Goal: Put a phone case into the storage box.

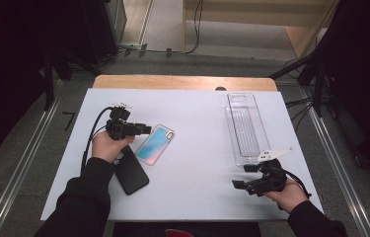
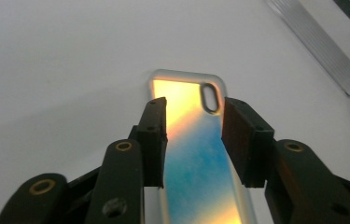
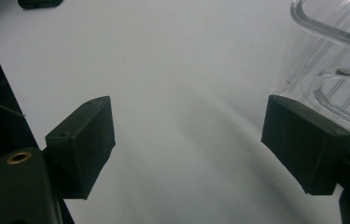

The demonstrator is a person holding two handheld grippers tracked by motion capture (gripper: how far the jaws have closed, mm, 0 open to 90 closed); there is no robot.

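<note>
An iridescent phone case (image 1: 155, 144) lies flat on the white mat (image 1: 197, 108), left of centre. My left gripper (image 1: 143, 129) hovers at its near-left end, jaws apart and pointing right. In the left gripper view the case (image 2: 186, 107) shows between and beyond the pads, with its camera cut-out toward the far end; the left gripper (image 2: 193, 130) is open and the pads do not press on the case. A black phone (image 1: 130, 170) lies beside my left wrist. My right gripper (image 1: 241, 176) rests at the near right, and the right gripper (image 3: 186, 126) is wide open over bare mat.
A long clear plastic tray (image 1: 245, 127) lies lengthwise on the right side of the mat, just beyond the right gripper; its wall (image 3: 331, 56) fills the right edge of the right gripper view. The wooden table edge (image 1: 182, 81) borders the far side.
</note>
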